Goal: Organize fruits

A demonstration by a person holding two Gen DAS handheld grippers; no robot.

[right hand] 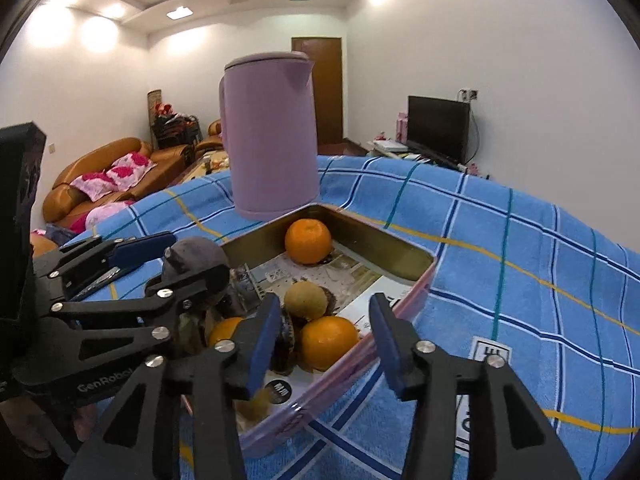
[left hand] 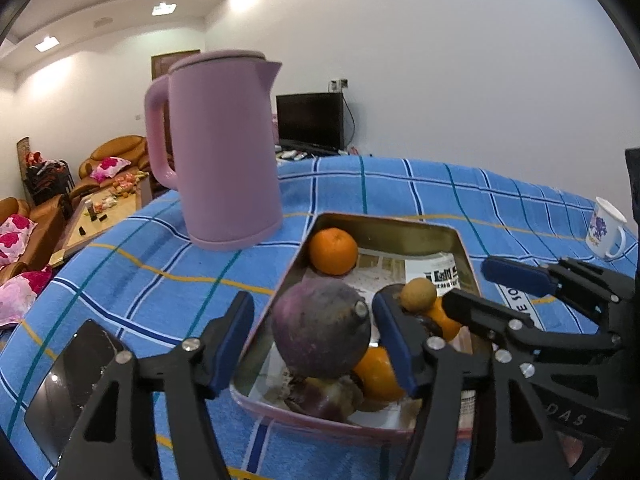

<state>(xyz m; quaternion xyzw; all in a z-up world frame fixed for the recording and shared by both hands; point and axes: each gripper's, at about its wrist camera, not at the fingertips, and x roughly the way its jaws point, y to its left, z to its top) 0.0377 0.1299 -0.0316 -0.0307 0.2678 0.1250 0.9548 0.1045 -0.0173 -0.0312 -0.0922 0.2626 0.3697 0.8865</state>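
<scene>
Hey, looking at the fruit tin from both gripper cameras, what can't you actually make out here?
- Left wrist view: fruit low in the tin, hidden behind the purple fruit and the left gripper.
- Right wrist view: the purple fruit, mostly behind the left gripper's arm.
- Right wrist view: blurred yellowish thing under the right gripper; can't tell what.

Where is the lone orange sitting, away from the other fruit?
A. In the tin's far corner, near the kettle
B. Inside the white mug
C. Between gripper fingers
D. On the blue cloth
A: the orange rests in the tin's far corner, nearest the pink kettle.
</scene>
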